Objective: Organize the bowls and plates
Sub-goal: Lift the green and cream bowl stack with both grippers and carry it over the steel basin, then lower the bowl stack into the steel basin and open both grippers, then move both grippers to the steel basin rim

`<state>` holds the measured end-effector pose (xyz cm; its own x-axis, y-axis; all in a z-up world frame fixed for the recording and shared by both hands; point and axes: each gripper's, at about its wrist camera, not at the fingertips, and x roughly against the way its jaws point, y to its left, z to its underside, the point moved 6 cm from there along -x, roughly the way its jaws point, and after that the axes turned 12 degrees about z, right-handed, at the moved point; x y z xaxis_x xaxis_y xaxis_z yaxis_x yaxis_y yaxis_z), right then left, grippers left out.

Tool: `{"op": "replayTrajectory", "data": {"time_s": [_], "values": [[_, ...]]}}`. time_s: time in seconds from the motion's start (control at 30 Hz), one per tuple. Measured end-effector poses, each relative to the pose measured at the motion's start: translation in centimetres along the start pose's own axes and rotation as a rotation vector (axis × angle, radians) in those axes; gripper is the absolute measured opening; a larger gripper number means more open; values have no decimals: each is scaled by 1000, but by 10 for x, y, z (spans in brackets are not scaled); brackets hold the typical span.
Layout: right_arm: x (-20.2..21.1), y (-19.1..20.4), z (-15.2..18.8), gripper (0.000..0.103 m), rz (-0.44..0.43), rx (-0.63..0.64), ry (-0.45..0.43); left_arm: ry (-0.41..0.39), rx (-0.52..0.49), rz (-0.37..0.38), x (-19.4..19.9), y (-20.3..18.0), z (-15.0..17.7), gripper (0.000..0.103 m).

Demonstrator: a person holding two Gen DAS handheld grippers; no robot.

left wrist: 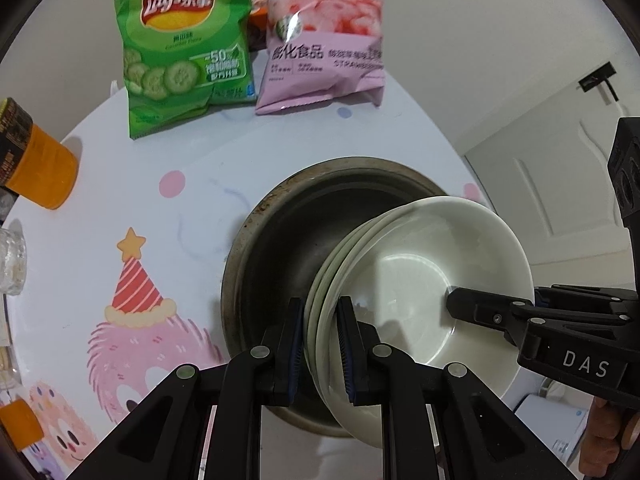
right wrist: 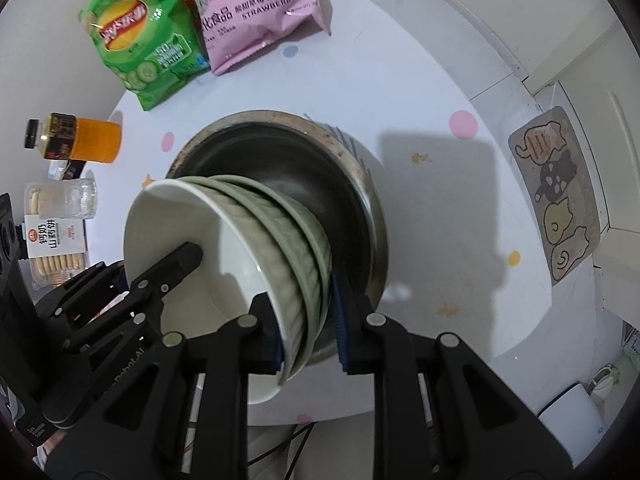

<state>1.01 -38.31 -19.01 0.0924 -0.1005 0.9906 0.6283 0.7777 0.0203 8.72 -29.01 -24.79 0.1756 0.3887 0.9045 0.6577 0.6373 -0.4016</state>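
I have the nested bowls [left wrist: 416, 276] pinched at opposite rims, left gripper [left wrist: 320, 350] and right gripper [right wrist: 306, 326] both clamped, hanging over the metal basin [left wrist: 280, 216]. The right grip looks slightly loose, I think; tilted bowls could slide apart and drop.

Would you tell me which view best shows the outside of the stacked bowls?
The right wrist view: the stacked bowls show their green patterned outer walls. The left wrist view shows mainly the white inside and the rim edges.

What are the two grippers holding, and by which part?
Both hold the stack of bowls by its rim, left gripper and right gripper on opposite sides, above the metal basin.
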Motion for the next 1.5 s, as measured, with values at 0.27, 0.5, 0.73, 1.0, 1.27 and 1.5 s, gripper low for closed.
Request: {"op": "replayTrajectory", "data": {"time_s": [0.27, 0.5, 0.73, 1.0, 1.27, 1.5], "values": [[-12, 0, -6, 21, 34, 7, 5, 9, 20, -26, -6, 4, -2, 16], [-8, 3, -6, 60, -71, -68, -7, -33, 53, 17, 9, 3, -4, 28], [33, -4, -2, 102, -124, -133, -97, -161, 63, 17, 67, 10, -1, 103], [68, -7, 29, 102, -67, -133, -166, -194, 85, -16, 104, 29, 26, 103], [78, -18, 74, 102, -66, -209, -197, -198, 76, 3, 123, 29, 63, 103], [69, -52, 86, 102, -57, -302, -190, -174, 129, 1, 117, 48, 82, 103]]}}
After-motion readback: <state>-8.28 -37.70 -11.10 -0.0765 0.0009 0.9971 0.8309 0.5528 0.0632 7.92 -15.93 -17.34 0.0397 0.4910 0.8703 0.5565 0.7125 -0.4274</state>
